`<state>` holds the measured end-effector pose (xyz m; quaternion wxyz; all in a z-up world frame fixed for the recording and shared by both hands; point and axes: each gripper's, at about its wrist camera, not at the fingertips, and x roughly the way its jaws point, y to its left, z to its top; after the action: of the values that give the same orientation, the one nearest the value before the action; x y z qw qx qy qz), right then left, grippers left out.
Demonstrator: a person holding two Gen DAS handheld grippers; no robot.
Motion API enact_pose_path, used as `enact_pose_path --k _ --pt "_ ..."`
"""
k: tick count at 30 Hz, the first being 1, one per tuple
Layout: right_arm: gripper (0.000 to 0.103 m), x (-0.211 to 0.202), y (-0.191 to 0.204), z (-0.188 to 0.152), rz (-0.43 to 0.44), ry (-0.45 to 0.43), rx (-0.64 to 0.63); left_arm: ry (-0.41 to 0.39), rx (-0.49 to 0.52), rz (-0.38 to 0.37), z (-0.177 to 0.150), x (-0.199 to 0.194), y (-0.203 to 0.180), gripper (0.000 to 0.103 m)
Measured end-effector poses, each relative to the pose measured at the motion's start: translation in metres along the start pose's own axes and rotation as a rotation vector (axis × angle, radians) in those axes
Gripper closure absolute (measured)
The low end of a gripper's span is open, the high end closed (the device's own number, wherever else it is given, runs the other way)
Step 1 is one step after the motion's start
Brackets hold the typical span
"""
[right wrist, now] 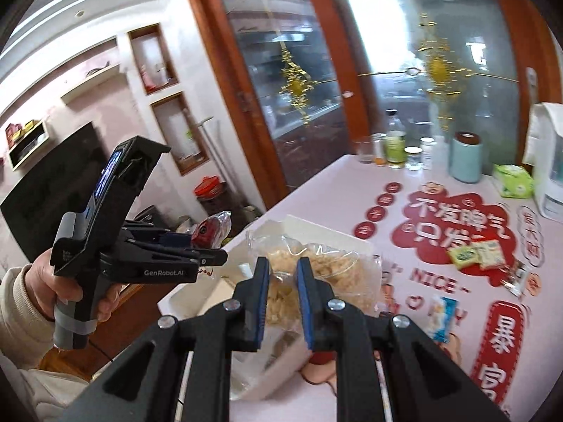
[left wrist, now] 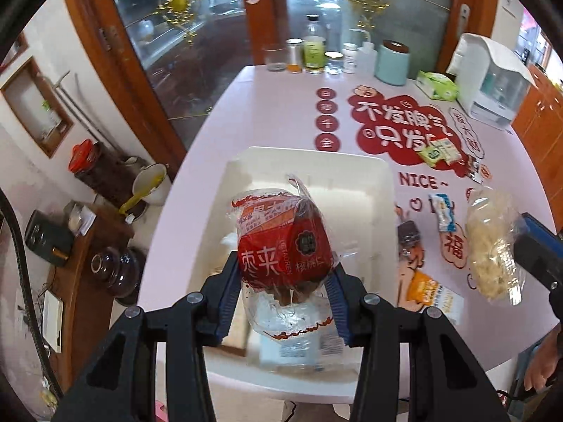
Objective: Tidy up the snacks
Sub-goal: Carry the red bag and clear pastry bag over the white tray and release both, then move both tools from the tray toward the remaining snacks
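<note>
The left gripper clamps its jaws on a red-labelled snack bag above the white tray on the pink counter. The right gripper pinches a clear bag of pale snacks just beside the tray. Small packets lie scattered on the counter beyond.

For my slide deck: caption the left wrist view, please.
Left gripper holds a red snack bag above the white bin.
</note>
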<state>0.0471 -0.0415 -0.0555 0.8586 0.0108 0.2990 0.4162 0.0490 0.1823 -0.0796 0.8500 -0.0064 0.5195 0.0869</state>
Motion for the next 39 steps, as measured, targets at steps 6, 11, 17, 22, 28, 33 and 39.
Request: enact_pose_path --k 6,11,17,22,28,33,39 --pt "0.087 0.029 0.016 0.021 0.034 0.008 -0.010 0.001 -0.004 -0.005 -0.003 -0.001 0.013 0.058" --pt "0.087 0.058 0.015 0.044 0.030 0.017 0.013 0.004 -0.007 -0.018 -0.001 0.003 0.019 0.058" --pt "0.082 0.088 0.017 0.061 0.008 0.044 0.008 -0.001 -0.022 -0.013 0.006 0.010 0.021 0.048" --pt "0.064 0.103 0.025 0.062 -0.040 0.086 -0.023 -0.025 -0.023 0.058 0.008 0.014 0.019 0.015" --pt "0.048 0.096 0.027 0.056 -0.051 0.072 -0.041 -0.015 -0.032 0.067 0.008 0.017 0.020 0.015" --pt "0.048 0.091 0.023 0.049 -0.071 0.087 -0.045 -0.013 -0.030 0.060 0.008 0.019 0.018 0.015" --pt "0.048 0.084 0.010 0.042 -0.081 0.100 -0.012 -0.014 -0.009 0.062 0.010 0.019 0.007 0.015"
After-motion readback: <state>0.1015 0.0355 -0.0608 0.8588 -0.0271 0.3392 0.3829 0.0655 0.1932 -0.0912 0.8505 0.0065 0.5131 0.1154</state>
